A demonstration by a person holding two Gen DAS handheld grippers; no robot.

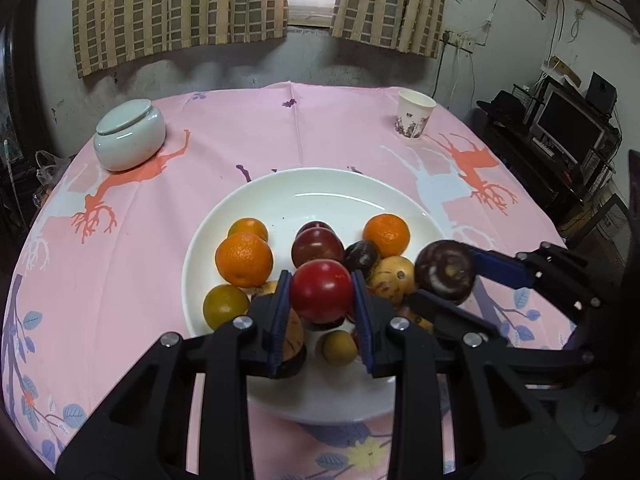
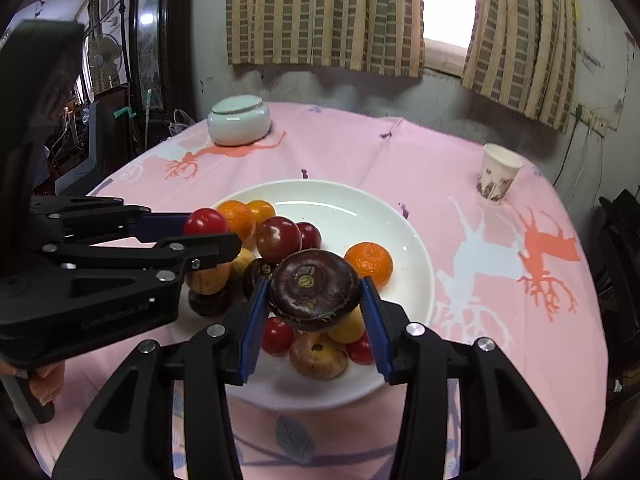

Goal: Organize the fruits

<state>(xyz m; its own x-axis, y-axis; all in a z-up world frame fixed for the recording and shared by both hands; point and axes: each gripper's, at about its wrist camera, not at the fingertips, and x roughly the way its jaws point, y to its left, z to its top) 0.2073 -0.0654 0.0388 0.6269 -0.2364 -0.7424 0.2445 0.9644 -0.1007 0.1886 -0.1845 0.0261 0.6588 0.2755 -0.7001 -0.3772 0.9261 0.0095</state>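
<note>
Your left gripper (image 1: 322, 294) clamps a red fruit (image 1: 321, 289); your right gripper (image 2: 316, 308) clamps a dark flat fruit (image 2: 315, 288). Both hang above the plate (image 1: 320, 188). The 2 grippers sit close, so a bump could knock either fruit loose.

Tablecloth (image 1: 328, 128) pink, orange and white deer prints, blue leaves. Plate (image 1: 320, 188) white. Fruits: oranges (image 1: 244, 258) orange, held fruit (image 1: 321, 294) red, another (image 2: 315, 289) dark purple-brown. Lidded jar (image 1: 130, 134) pale celadon. Curtains (image 1: 180, 8) tan-grey check.
</note>
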